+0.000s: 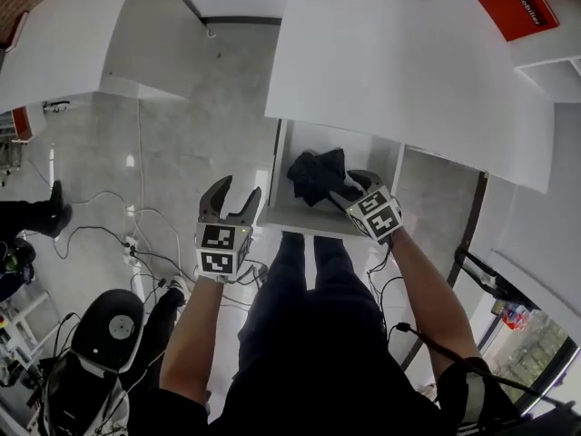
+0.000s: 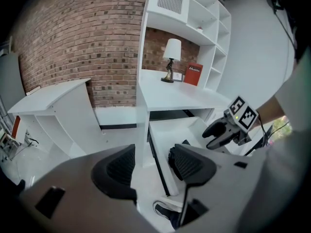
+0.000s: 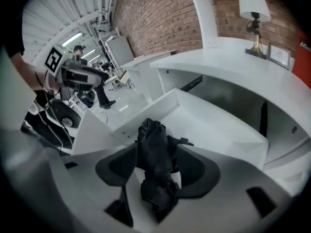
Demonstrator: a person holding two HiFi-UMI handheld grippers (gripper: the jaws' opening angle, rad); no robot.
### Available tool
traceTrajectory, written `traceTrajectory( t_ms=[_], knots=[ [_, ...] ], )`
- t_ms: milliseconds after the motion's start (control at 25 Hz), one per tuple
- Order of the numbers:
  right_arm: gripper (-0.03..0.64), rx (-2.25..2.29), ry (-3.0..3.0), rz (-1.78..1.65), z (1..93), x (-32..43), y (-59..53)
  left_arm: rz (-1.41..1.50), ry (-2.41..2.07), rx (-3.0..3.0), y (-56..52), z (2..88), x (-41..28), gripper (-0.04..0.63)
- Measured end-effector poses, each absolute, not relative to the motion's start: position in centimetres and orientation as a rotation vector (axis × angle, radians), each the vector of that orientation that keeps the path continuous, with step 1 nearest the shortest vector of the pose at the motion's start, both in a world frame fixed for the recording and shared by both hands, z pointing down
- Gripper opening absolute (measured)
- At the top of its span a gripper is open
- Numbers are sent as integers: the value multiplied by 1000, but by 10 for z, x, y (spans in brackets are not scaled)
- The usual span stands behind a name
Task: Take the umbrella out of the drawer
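A folded black umbrella (image 1: 316,175) lies in the open white drawer (image 1: 278,166) under the counter (image 1: 408,71), with bare drawer floor around it. The right gripper (image 1: 350,189) reaches inside, its fingers spread either side of the umbrella, not clamped. The left gripper (image 1: 238,194) hovers outside the drawer's left edge above open floor (image 1: 200,134), fingers apart and empty.
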State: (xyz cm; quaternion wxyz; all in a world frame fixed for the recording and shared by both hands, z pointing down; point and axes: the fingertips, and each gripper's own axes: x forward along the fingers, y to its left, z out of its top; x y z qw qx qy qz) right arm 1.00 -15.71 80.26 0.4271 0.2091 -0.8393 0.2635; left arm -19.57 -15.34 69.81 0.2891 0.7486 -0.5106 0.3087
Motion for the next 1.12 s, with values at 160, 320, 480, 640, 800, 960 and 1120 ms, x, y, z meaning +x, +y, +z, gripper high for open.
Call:
traceTrajectory(
  t_ms=[160,320,480,640,800,960,1120],
  knots=[
    [267,367,-2047,593,840,2,-143,786,-1396,1937,-156,700,-208,250],
    [287,293,-1982,573,868,0,-138,775,-1391,1912,-156,703,-213,250],
    [296,245,-1930,575,893,8,-122,764,-1394,1901,-148,704,-207,250],
    [311,218,-1914,556,907,3,-124,768,-1396,1893,-155,707,-211,250],
    [313,211,-1900,562,914,0,-123,772,-1393,1886,-155,710,-209,250],
    [305,191,-1904,528,917,-4,-121,768,-1415,1877,-155,706,-211,250],
    [274,198,-1916,519,915,-5,-120,760,-1421,1870,-153,704,-213,250]
  ],
)
